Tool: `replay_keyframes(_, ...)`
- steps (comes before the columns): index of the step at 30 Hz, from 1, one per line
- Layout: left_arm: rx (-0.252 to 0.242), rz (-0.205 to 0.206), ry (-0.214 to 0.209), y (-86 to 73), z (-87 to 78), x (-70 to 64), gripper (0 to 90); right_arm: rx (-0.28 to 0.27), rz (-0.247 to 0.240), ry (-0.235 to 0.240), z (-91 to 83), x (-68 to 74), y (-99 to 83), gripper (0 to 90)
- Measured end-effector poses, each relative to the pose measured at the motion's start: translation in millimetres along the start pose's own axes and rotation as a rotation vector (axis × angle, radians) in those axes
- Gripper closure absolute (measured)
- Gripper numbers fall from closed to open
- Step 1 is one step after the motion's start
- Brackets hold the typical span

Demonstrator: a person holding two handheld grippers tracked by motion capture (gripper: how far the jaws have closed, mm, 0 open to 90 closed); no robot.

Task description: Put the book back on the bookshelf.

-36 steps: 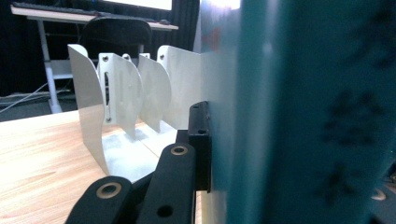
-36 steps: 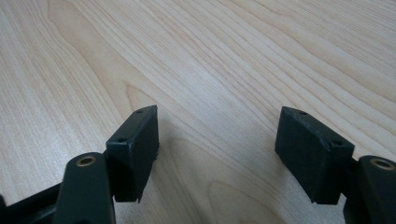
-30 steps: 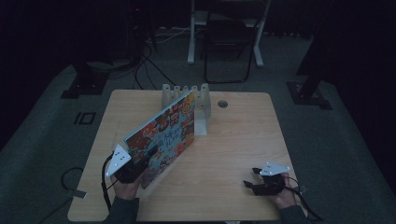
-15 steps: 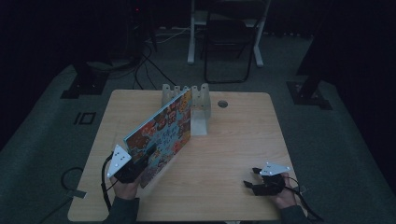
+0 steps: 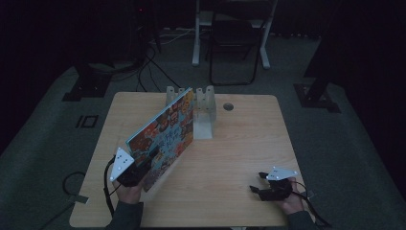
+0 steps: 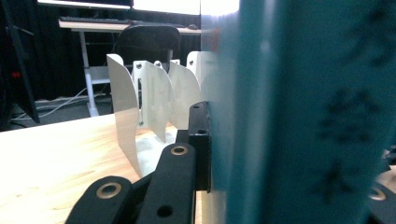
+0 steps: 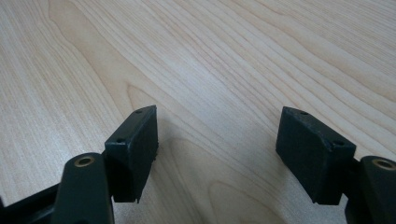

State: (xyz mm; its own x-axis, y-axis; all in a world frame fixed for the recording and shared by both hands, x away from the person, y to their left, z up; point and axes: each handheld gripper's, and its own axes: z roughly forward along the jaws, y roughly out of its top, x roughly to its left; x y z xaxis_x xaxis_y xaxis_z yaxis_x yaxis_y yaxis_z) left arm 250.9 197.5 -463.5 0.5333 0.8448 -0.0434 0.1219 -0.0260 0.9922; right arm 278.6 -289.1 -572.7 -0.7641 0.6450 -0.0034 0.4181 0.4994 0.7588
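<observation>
A large picture book (image 5: 165,136) with a colourful cover stands tilted on edge on the left half of the wooden table (image 5: 239,143). Its far corner reaches the white slotted rack (image 5: 206,103) at the back. My left gripper (image 5: 146,164) is shut on the book's near end. In the left gripper view a black finger (image 6: 198,140) presses the teal book (image 6: 299,112), with the rack's curved dividers (image 6: 149,98) just beyond. My right gripper (image 5: 256,182) rests near the front right edge. Its jaws stand open over bare wood in the right gripper view (image 7: 217,149).
A round cable hole (image 5: 228,106) lies in the tabletop to the right of the rack. Behind the table stand a dark chair (image 5: 234,43) and a white desk leg (image 5: 196,33). Cables (image 5: 148,62) trail on the floor at the back left.
The book has swung more upright, its far corner closing on the rack's slots. The right gripper has stayed where it was.
</observation>
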Motion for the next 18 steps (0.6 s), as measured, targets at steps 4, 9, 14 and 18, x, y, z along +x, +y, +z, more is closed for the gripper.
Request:
replay_keyframes(4, 0.000, -0.003, 0.009, 0.3, 0.9, 0.8, 81.3, 0.000, 0.000, 0.000, 0.0, 0.0, 0.0, 29.0)
replay_keyframes(9, -0.006, -0.012, 0.030, 0.1, 1.7, 0.9, 81.3, 0.000, 0.000, 0.000, 0.0, 0.0, 0.0, 29.0)
replay_keyframes(14, -0.017, -0.024, 0.061, 0.9, 2.6, 0.7, 81.4, 0.000, 0.000, 0.001, 0.0, 0.0, 0.0, 28.9)
replay_keyframes(18, -0.019, -0.018, 0.074, 1.8, 3.5, 0.1, 81.3, -0.001, 0.000, 0.001, 0.1, 0.0, 0.0, 28.9)
